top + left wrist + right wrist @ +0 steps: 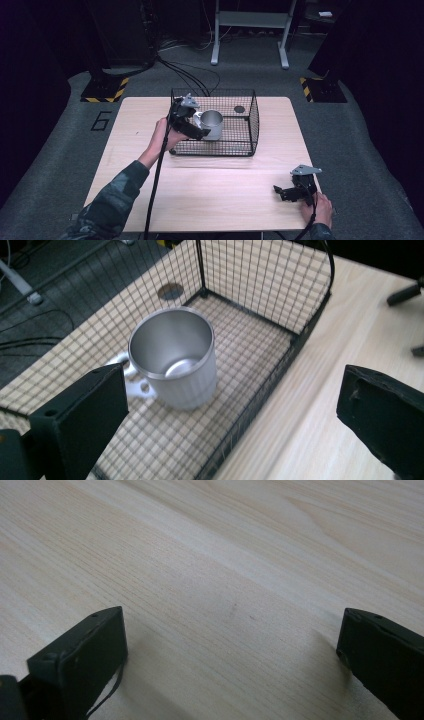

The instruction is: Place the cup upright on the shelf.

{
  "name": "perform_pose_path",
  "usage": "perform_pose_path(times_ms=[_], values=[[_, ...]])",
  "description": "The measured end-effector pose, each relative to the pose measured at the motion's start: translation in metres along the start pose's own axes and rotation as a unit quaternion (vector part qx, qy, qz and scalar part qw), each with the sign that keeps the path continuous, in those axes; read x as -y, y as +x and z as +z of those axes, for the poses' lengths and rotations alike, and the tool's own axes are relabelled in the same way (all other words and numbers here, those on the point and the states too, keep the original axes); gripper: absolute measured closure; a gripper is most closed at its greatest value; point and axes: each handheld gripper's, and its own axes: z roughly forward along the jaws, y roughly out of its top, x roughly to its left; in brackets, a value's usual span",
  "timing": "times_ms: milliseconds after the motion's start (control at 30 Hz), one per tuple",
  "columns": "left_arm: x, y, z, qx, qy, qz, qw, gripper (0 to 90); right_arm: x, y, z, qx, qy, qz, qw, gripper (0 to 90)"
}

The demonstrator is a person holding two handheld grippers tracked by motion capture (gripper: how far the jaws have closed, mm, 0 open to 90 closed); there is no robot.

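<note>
The left gripper (230,415) hangs with jaws wide apart and empty over the wire basket's (252,120) near wall, where the metal mug (172,357) stands upright inside. A jaw may snag the mesh or tip the mug; its handle is half hidden. The right gripper (290,192) rests spread on the table (225,190).

A lab or recording studio — black drapes wall in a grey carpet (360,145). Hazard-taped stand bases (104,90), trailing cables (195,75) and a floor number (101,120) surround the lone wooden table (210,190).
</note>
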Motion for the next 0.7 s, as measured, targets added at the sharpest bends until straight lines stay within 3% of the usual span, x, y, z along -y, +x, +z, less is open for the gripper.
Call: perform_pose_path(times_ms=[300,533,700], values=[[0.039,-0.017,-0.028,-0.002,-0.006,0.004,1.0000,0.0,0.000,0.000,0.000,0.000,0.000,0.000,1.0000,0.0],[0.079,-0.033,-0.047,-0.009,-0.012,-0.006,0.9999,0.0,0.000,0.000,0.000,0.000,0.000,0.000,1.0000,0.0],[0.115,-0.041,-0.053,-0.040,0.003,-0.015,0.9991,0.0,0.000,0.000,0.000,0.000,-0.001,0.000,1.0000,0.0]])
